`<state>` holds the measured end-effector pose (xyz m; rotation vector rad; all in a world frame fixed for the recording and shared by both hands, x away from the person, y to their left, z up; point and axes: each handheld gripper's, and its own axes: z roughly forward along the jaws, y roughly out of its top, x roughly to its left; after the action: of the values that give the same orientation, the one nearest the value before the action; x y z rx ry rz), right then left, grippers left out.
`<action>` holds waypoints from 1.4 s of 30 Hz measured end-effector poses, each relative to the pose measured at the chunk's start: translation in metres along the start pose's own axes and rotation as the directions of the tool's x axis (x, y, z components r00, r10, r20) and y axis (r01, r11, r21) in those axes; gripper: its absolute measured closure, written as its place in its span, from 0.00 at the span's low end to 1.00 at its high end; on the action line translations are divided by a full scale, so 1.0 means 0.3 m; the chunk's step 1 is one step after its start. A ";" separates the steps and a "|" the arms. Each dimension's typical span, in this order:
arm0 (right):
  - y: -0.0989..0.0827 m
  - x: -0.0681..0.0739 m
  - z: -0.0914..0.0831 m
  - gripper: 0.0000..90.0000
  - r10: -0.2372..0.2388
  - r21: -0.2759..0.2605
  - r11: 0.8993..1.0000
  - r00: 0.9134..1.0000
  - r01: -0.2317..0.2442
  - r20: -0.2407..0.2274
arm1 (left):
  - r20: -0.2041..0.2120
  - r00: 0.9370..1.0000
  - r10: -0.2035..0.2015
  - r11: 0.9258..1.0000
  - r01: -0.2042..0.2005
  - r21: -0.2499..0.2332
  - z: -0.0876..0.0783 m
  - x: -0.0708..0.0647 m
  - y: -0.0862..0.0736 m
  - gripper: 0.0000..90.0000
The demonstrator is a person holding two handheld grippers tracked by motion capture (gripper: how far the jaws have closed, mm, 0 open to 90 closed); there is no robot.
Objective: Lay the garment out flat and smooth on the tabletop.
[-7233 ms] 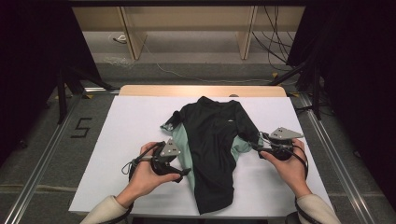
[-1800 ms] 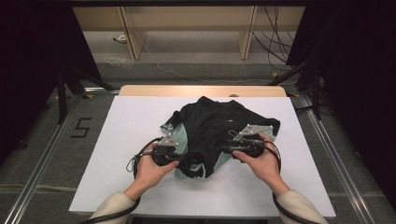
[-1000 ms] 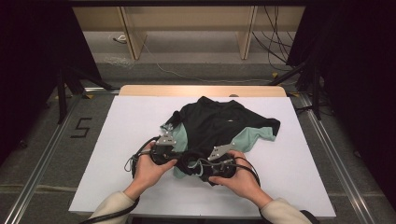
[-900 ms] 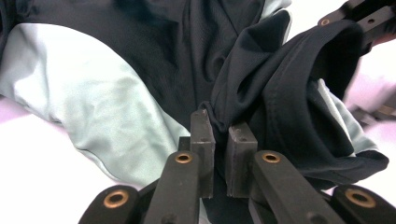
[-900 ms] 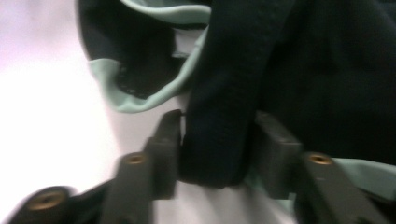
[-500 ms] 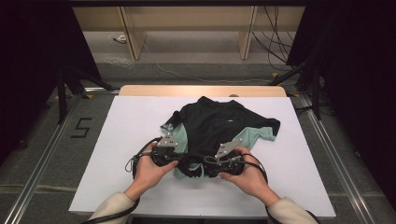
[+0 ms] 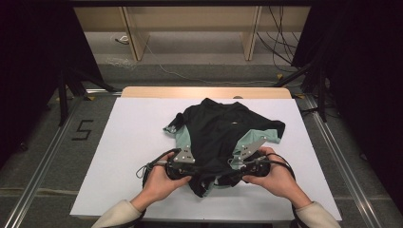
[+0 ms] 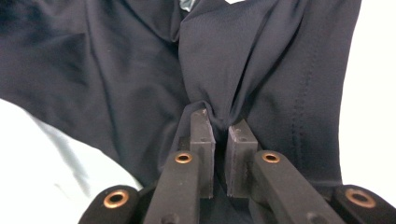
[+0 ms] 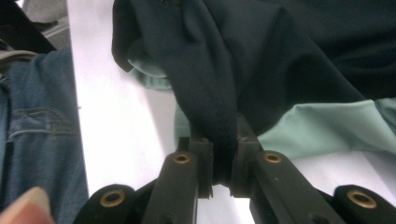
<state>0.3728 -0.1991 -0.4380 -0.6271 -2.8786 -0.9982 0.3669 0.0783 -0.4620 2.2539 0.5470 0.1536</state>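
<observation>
So there's a black, stretchy-looking shirt with mint-green side panels and sleeves [image 7: 223, 135] lying bunched up in the middle of a white table top [image 7: 123, 137], its near hem pulled toward the person's edge. Both grippers are working that near hem.

The left gripper [image 7: 192, 172] is sitting at the left side of the hem, held low over the table. In the left gripper view its two black jaws are clamping a gathered pinch of the black fabric [image 8: 219, 93]; the cloth is fanning out from the pads in tight folds, so it's definitely gripping the shirt and not just resting on it.

The right gripper [image 7: 233, 173] is at the right side of the hem, just beside the left one, with its grey three-cornered plate tilting up. Its jaws have just been closing, and in the right gripper view they're now squeezing a thick fold of the black fabric [image 9: 210, 84] between the pads, with a bit of mint-green panel [image 9: 327, 126] lying on the table next to it. Blue denim [image 9: 37, 121] is showing at the left edge of that view.

The rest of the shirt is lying on the table beyond the grippers, collar end pointing away from the person, one green sleeve sticking out to the right.
</observation>
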 end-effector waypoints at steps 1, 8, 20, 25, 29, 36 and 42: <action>-0.004 -0.006 -0.007 0.92 0.004 -0.006 1.000 1.000 -0.004 0.002 | 0.004 1.000 0.003 1.000 -0.003 0.002 0.000 -0.002 0.001 0.93; -0.008 -0.012 -0.063 0.92 0.001 -0.028 1.000 1.000 -0.002 -0.025 | 0.044 0.998 0.037 0.999 -0.038 0.019 0.009 -0.030 0.008 0.93; -0.098 -0.046 -0.083 0.92 0.058 0.242 0.969 0.998 -0.047 -0.037 | 0.080 0.994 0.069 0.996 -0.073 0.055 -0.033 -0.025 -0.001 0.52; -0.136 -0.059 -0.082 0.87 0.061 0.289 0.956 0.995 -0.038 -0.074 | 0.028 0.998 0.061 0.994 -0.063 0.086 -0.085 0.024 -0.036 0.49; -0.135 -0.063 -0.118 0.74 0.051 0.227 0.973 0.996 -0.032 -0.078 | -0.028 0.999 0.029 0.995 -0.026 0.101 -0.100 0.065 -0.050 0.49; -0.138 -0.111 -0.199 0.60 0.168 -0.066 0.984 0.986 -0.168 -0.003 | -0.146 0.988 -0.055 0.996 0.065 0.063 -0.137 0.176 -0.042 0.49; -0.137 -0.133 -0.109 0.57 0.239 -0.042 0.971 0.969 -0.236 0.060 | -0.355 0.926 -0.127 0.992 0.128 -0.021 -0.127 0.350 0.032 0.43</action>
<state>0.3903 -0.2625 -0.4425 -0.9967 -2.7568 -1.0112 0.4538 0.1439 -0.4358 2.1946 0.8838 0.5026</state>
